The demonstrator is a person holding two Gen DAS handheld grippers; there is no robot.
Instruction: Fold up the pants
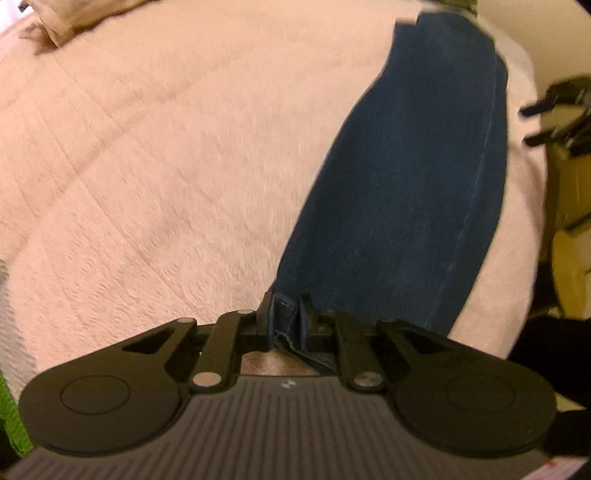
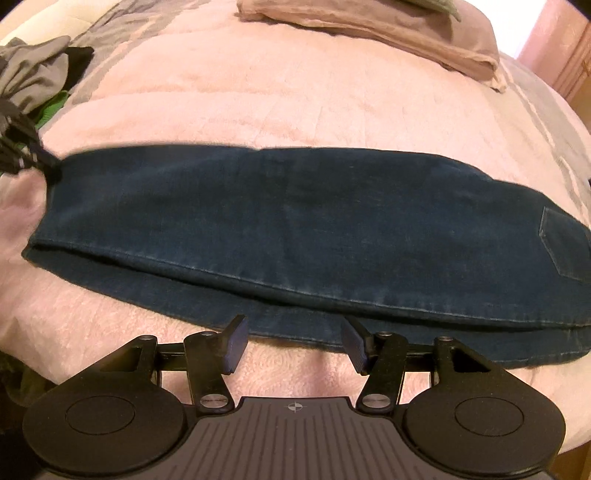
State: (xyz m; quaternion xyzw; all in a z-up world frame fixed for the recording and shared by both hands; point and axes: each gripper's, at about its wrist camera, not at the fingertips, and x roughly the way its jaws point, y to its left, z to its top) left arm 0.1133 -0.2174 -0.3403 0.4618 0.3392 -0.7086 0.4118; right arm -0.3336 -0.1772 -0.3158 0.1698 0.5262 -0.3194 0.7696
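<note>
Dark blue pants [image 2: 295, 221] lie folded lengthwise, one leg on the other, across a pink blanket [image 2: 258, 92]. A back pocket [image 2: 561, 243] shows at their right end. In the left wrist view the pants [image 1: 406, 184] stretch away to the upper right. My left gripper [image 1: 288, 321] is shut on the hem at their near end, and denim is bunched between its pads. In the right wrist view it is a dark shape [image 2: 50, 164] at the pants' far left corner. My right gripper [image 2: 291, 343] stands open over the near long edge, with nothing pinched. It also shows at the right edge [image 1: 526, 125].
A folded beige cloth [image 2: 369, 33] lies at the back of the bed. Grey and green clothes [image 2: 37, 74] are heaped at the far left. Yellowish furniture [image 1: 569, 221] stands past the bed's right edge. A green cloth [image 1: 11, 424] shows at the lower left.
</note>
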